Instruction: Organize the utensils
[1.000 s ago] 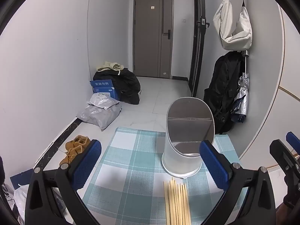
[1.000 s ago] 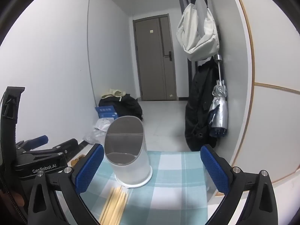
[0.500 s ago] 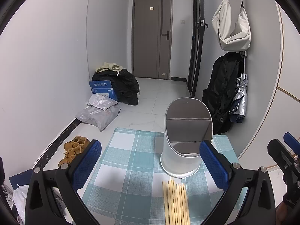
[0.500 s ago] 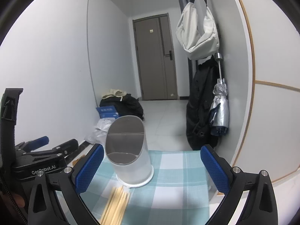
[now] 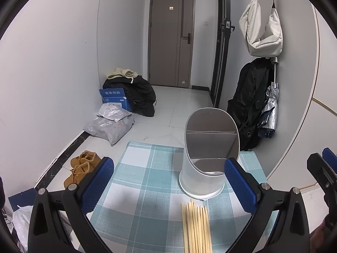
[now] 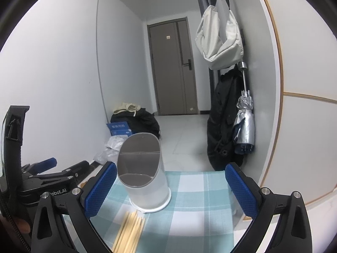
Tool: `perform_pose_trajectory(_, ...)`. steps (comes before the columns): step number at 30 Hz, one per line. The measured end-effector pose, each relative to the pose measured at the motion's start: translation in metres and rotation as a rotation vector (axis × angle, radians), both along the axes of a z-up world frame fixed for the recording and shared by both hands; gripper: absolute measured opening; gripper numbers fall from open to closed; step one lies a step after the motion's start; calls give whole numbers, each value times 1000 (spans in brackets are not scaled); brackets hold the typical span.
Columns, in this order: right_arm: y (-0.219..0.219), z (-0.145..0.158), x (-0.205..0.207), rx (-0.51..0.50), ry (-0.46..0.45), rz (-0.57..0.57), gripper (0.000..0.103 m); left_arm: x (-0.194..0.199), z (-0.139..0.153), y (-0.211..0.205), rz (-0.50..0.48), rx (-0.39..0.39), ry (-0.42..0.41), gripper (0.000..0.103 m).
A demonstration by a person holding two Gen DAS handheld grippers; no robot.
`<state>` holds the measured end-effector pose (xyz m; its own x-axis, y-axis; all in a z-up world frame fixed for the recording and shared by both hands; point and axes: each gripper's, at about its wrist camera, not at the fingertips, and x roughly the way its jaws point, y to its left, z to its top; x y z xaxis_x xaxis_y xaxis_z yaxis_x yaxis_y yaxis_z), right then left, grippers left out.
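Left wrist view: chopsticks (image 5: 197,227) run off the bottom edge.

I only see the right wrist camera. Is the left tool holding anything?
Observer: No. The left tool is open, with nothing between its fingers.
Operator: What's on the floor behind it? It blocks my picture.
Observer: A pair of brown shoes, on the floor beside the checked cloth, near the wall.
Operator: Where are the sticks from over there?
Observer: The chopsticks lie straight ahead of the left tool, closer to its right finger, tips pointing at the holder.
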<state>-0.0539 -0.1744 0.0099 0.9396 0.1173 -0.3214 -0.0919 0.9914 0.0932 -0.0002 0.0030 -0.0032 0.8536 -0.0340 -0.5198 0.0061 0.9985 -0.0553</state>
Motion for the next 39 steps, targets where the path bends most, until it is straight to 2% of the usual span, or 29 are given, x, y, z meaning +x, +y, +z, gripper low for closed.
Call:
perform_pose_trajectory(28,1,0,-3,-11,-2,-6,103,3,-4,0,14,17,9,102)
perform_pose_trajectory(39,3,-3,2,-11,25,11,103,3,-6,6,19,5,22,102)
